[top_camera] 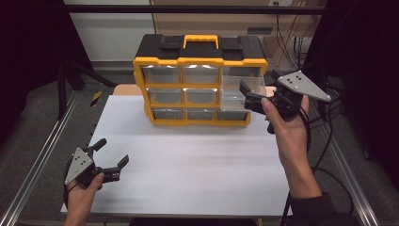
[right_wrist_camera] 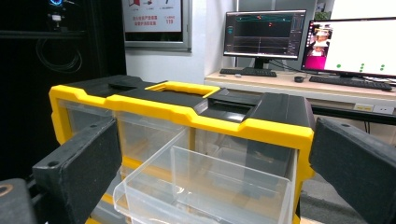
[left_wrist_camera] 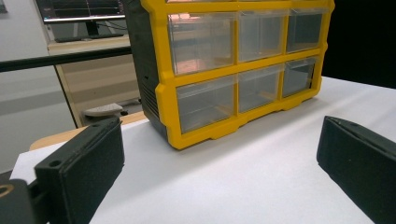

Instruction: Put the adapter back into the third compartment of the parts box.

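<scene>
Idleness marks the left gripper (top_camera: 112, 165), which waits low over the white table (top_camera: 197, 155), well in front of the yellow-and-black drawer cabinet (top_camera: 200, 80) and off its left corner; it seems parked there to leave the work to the other hand. Its jaws stand wide apart and hold nothing. The cabinet stands upright at the table's far edge, fronts toward the person. Its top-right clear drawer (top_camera: 240, 92) is pulled out, apparently so it can be reached into or drawn further. The right gripper (top_camera: 248, 95) hovers at that drawer's front, jaws spread wide on either side, gripping nothing; contact cannot be told.
</scene>
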Available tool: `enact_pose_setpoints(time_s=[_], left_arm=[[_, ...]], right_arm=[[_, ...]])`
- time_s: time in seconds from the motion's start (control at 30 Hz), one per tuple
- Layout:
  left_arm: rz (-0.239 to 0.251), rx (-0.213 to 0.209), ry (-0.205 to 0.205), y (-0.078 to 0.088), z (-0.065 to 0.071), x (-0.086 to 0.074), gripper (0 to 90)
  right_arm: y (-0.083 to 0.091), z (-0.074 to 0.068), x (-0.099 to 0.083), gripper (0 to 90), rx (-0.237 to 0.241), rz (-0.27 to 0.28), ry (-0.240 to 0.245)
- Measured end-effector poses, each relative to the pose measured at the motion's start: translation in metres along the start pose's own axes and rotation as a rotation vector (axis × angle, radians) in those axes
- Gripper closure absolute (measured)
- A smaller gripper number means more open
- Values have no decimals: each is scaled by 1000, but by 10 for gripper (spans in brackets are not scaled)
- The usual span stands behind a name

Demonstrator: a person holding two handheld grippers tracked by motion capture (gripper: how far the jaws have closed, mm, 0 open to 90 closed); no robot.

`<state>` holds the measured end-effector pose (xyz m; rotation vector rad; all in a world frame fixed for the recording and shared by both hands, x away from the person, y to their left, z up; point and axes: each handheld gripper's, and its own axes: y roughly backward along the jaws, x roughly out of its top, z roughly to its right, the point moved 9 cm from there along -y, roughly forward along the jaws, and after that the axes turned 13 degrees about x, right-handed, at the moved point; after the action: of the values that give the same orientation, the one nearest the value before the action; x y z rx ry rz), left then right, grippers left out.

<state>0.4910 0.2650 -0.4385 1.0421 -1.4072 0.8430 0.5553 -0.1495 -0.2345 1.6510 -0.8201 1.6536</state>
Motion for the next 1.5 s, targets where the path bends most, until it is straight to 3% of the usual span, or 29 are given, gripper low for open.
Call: enact_pose_setpoints(time_s=[0.43,1.5], left_arm=[[2,3,5,0,-1,0,5],[5,7,13,1,-2,1,5]], right_arm=[[8,-6,-10,28,12,-11,-2],[27,-4,-38,29,4,-3,-37]])
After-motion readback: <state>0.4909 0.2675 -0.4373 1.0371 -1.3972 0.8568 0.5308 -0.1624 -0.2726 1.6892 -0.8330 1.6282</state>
